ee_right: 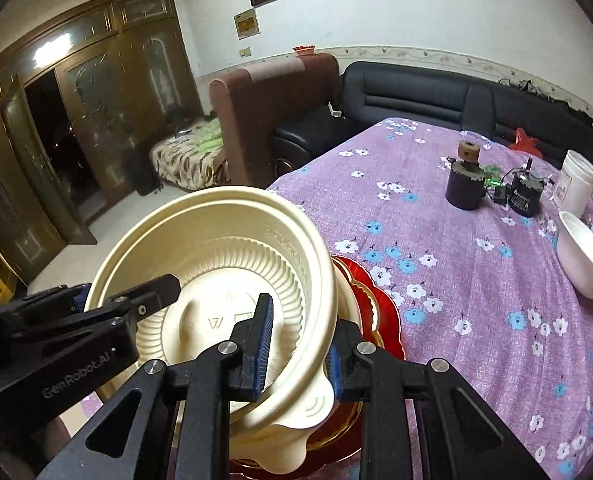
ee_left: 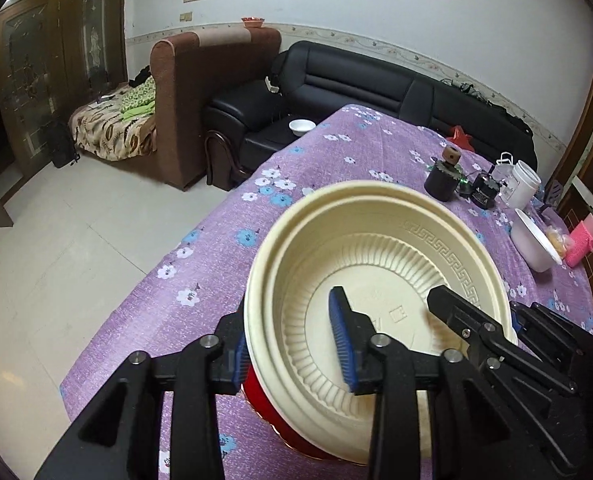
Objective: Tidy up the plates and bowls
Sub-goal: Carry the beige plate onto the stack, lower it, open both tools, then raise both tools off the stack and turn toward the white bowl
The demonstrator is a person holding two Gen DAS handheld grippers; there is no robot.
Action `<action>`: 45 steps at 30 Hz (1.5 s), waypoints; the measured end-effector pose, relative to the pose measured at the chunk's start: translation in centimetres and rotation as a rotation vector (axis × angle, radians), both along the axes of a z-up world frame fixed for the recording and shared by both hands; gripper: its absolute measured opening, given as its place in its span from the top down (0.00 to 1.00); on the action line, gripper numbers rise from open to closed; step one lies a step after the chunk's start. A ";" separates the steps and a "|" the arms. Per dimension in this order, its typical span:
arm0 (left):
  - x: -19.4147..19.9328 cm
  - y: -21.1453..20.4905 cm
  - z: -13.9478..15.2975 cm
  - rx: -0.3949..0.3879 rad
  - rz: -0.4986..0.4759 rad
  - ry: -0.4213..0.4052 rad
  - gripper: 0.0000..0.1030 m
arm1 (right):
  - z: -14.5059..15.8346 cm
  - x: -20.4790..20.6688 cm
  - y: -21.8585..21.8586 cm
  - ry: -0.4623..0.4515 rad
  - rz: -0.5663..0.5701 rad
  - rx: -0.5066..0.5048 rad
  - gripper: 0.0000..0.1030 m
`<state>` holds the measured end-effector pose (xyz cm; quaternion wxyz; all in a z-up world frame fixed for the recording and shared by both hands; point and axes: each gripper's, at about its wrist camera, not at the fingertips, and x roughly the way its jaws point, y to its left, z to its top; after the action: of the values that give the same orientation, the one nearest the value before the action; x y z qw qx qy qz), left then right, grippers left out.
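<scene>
A cream ribbed plastic bowl [ee_left: 376,256] is held tilted over a red plate [ee_left: 260,398] on the purple flowered tablecloth [ee_left: 216,264]. My left gripper [ee_left: 292,344] is shut on the bowl's left rim, one finger inside and one outside. My right gripper [ee_right: 296,348] is shut on the bowl's [ee_right: 224,236] right rim, above the red plate with gold edge [ee_right: 380,312]; another cream piece lies under the bowl. A white bowl [ee_right: 584,260] stands at the table's right.
On the far right of the table stand a dark jar with a wooden knob [ee_right: 466,184], a black motor-like item [ee_right: 526,194], a white tub [ee_right: 578,180] and a pink object [ee_left: 582,240]. A small white bowl [ee_left: 302,126] sits on the black sofa behind.
</scene>
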<state>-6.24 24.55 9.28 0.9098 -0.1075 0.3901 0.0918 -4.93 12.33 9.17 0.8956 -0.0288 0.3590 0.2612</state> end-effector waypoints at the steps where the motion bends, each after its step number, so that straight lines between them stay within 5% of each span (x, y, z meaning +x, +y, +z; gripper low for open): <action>1: -0.1 0.2 0.1 -0.002 0.006 -0.005 0.52 | 0.0 -0.1 0.0 -0.012 -0.003 -0.007 0.75; 6: -0.9 1.0 0.4 -0.038 0.031 -0.028 0.39 | 0.1 -0.2 0.0 -0.053 -0.022 -0.018 0.70; 10: -1.8 1.5 0.8 -0.049 0.046 -0.047 0.38 | 0.0 -0.4 0.0 -0.089 -0.032 -0.034 0.51; 20: -3.9 1.2 2.2 -0.028 0.068 -0.095 0.36 | 1.1 -2.7 0.9 -0.222 -0.029 -0.103 0.24; 27: -5.1 1.6 2.8 -0.019 0.085 -0.121 0.32 | 3.4 -3.1 -2.2 -0.199 -0.071 0.039 0.21; 33: -5.8 0.9 3.0 0.023 0.090 -0.139 0.32 | 2.1 -1.7 -4.5 -0.167 -0.226 -0.024 0.21; 40: -6.6 -2.0 3.7 0.198 0.096 -0.169 0.20 | 0.9 -1.3 -7.0 -0.090 -0.245 0.035 0.21; 45: -6.3 -4.6 3.7 0.223 0.033 -0.156 0.20 | 0.3 -1.4 -10.0 -0.063 -0.282 0.042 0.21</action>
<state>-12.54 19.99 13.00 0.9421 -0.0189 0.3038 0.1411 -6.36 2.28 9.51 0.9347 0.0326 0.3254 0.1390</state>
